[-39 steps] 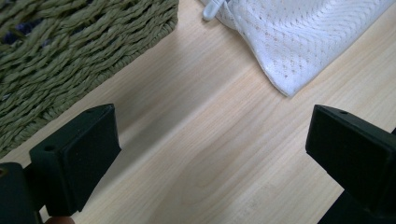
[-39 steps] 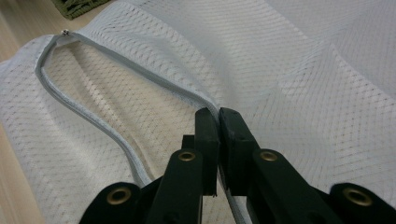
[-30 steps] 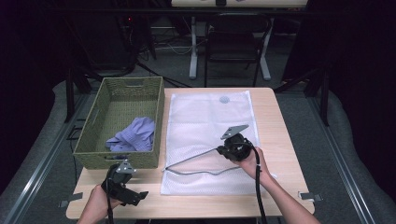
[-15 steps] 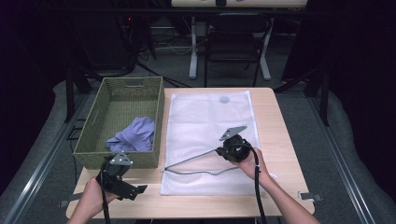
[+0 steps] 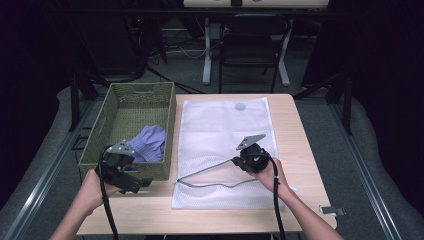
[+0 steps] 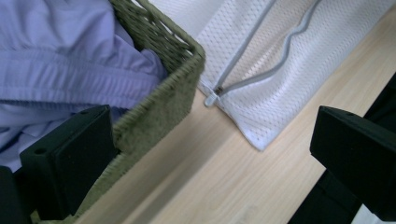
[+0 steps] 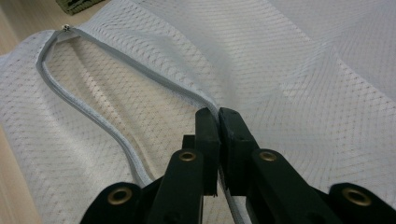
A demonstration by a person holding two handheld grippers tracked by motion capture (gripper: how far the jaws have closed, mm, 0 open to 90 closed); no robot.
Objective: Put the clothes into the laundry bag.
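Your right gripper (image 7: 218, 116) pinches mesh bag (image 5: 220, 130) zipper edge, holding mouth open. Left gripper (image 5: 131, 181), jaws wide, at basket (image 5: 100, 134) five-o'clock corner. Next, likely: grab purple cloth (image 5: 149, 142), eleven o'clock.

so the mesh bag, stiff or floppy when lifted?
Probably floppy: the mesh bag wrinkles where the right gripper pinches its zipper edge. Likely light, since it's thin see-through mesh. The opening may sag shut once released.

A white mesh laundry bag (image 5: 220, 150) of fine netted fabric, edged with a smooth grey zip (image 7: 93, 116), lies on a pale matt wood-grain desk (image 5: 300, 150). Beside it, a coarse green woven basket (image 5: 125, 107) holds soft lilac cloth (image 6: 60, 60). The matt black fingers (image 7: 219, 135) carry brass-coloured rivets.
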